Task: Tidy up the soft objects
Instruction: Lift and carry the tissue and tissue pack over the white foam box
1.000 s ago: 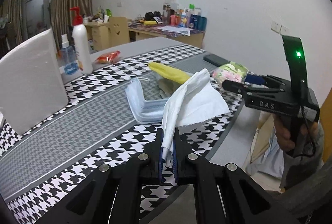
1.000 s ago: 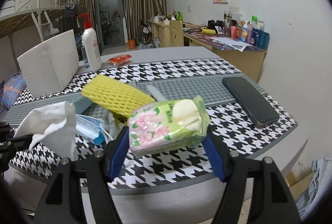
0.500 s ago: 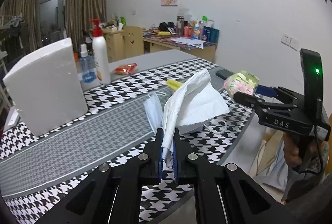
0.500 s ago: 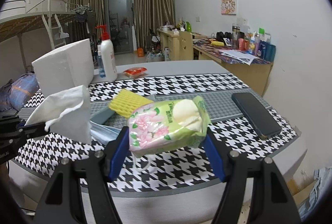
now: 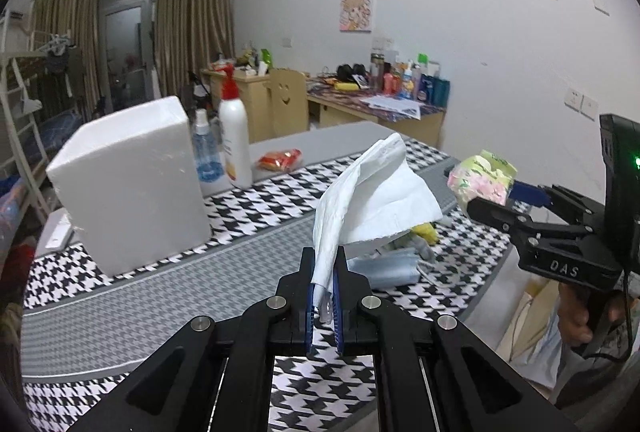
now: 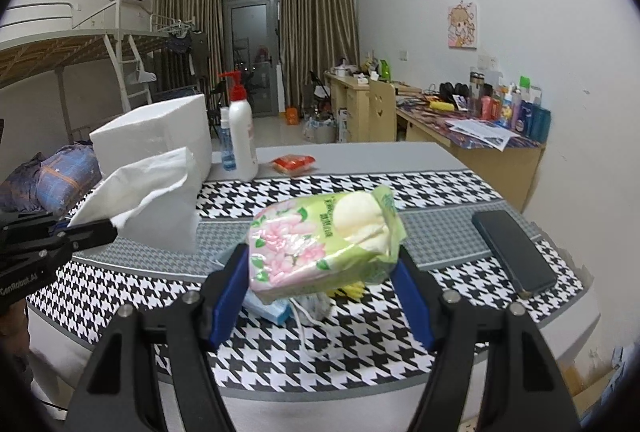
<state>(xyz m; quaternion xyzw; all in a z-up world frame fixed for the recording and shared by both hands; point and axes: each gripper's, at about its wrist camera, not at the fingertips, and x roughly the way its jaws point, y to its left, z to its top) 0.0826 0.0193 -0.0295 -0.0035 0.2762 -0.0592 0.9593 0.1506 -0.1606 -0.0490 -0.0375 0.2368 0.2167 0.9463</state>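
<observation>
While the left gripper (image 5: 323,296) pinches a white tissue (image 5: 376,191) upright above the houndstooth table (image 5: 256,207), the right gripper (image 6: 320,288) clamps a floral tissue pack (image 6: 324,244) aloft over face masks (image 5: 384,266) lying near the table's edge.

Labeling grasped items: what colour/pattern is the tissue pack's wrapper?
Light green with pink flowers on the tissue pack; clearest in the right wrist view.
</observation>
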